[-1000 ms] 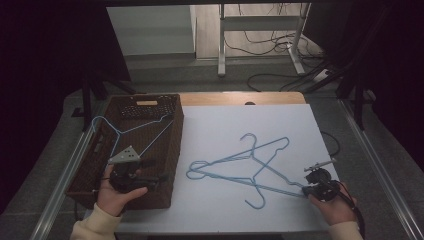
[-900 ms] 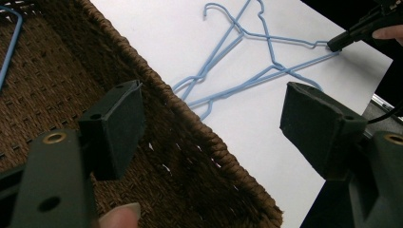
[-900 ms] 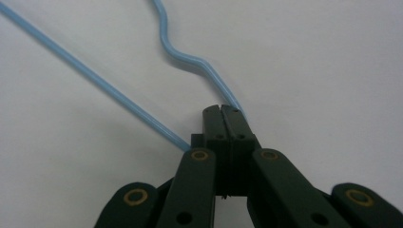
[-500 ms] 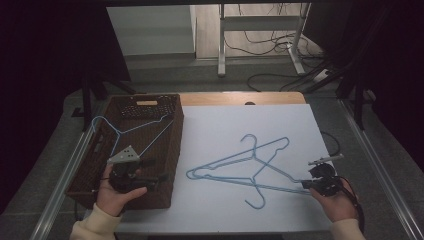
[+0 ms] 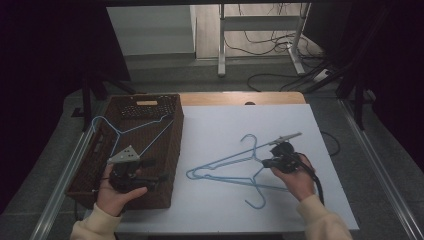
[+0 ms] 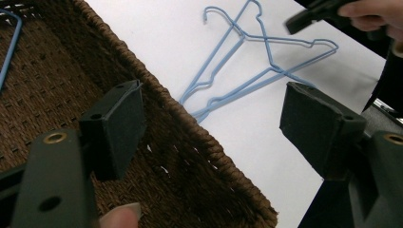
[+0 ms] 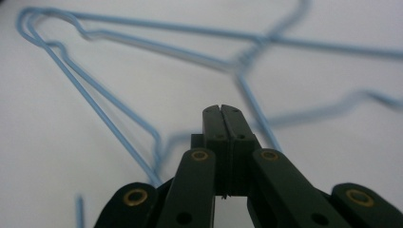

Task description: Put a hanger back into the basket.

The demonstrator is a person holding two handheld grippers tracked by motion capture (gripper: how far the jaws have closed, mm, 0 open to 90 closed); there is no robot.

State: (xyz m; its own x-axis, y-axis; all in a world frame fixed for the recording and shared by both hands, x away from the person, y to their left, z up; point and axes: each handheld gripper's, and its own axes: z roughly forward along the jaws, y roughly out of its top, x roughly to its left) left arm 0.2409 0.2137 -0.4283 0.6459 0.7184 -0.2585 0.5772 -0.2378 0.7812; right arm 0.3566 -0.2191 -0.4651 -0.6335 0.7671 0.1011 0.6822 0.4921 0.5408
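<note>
On white table top (image 5: 320,200), two blue hangers (image 5: 227,170), wicker basket (image 5: 172,150), dark room

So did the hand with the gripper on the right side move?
Yes. The right gripper slid leftward across the white table, toward the basket, over the blue hangers.

Free white table (image 5: 320,200) around the two crossed blue hangers (image 5: 227,172), blocked at the left by the wicker basket (image 5: 172,150).

surface (image 5: 300,125): white, wooden strip at far edge
left side: brown woven basket (image 5: 165,165)
middle: two blue wire hangers (image 5: 225,172), crossed
</note>
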